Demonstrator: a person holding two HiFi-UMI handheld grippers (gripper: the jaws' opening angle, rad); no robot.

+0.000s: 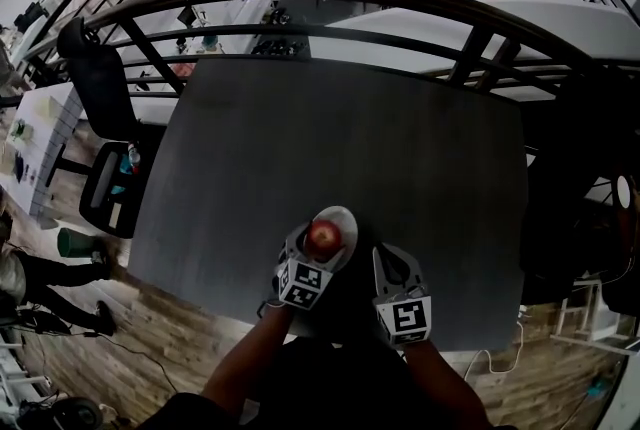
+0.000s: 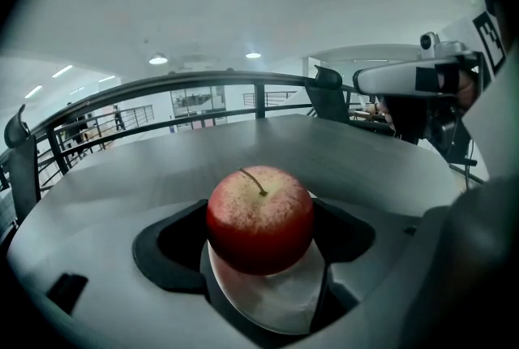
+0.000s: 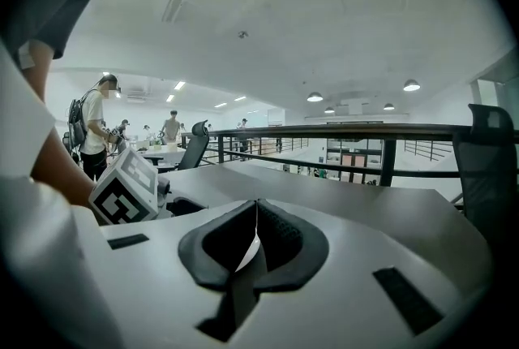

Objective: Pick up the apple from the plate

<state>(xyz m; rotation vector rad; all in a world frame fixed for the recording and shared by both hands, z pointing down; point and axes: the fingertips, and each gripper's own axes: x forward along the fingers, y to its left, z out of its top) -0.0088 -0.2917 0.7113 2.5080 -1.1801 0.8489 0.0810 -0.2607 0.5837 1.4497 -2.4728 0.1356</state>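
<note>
Head view first: the dark grey rectangular table [image 1: 330, 138] fills the middle, and down at its near edge sits a small round white plate [image 1: 343, 218] with the red, yellow-flecked apple [image 1: 322, 236] over it. The left gripper [image 1: 312, 256] is right on that apple, one finger at each side, while the right gripper [image 1: 388, 260] hangs just beside it, above the table edge and clear of the plate. Left gripper view now: the apple sits square between the jaws, stem up, and the black pads [image 2: 166, 246] close against both its flanks, so the grip is on the fruit. The white plate shows directly beneath, though whether the apple touches it cannot be told from here. Right gripper view: the jaws are pressed together, only a thin slit between the dark pads [image 3: 280, 238], nothing held. Off to its left, the left gripper's marker cube [image 3: 126, 195] shows above the tabletop, with a black railing [image 3: 340, 131] beyond.
</note>
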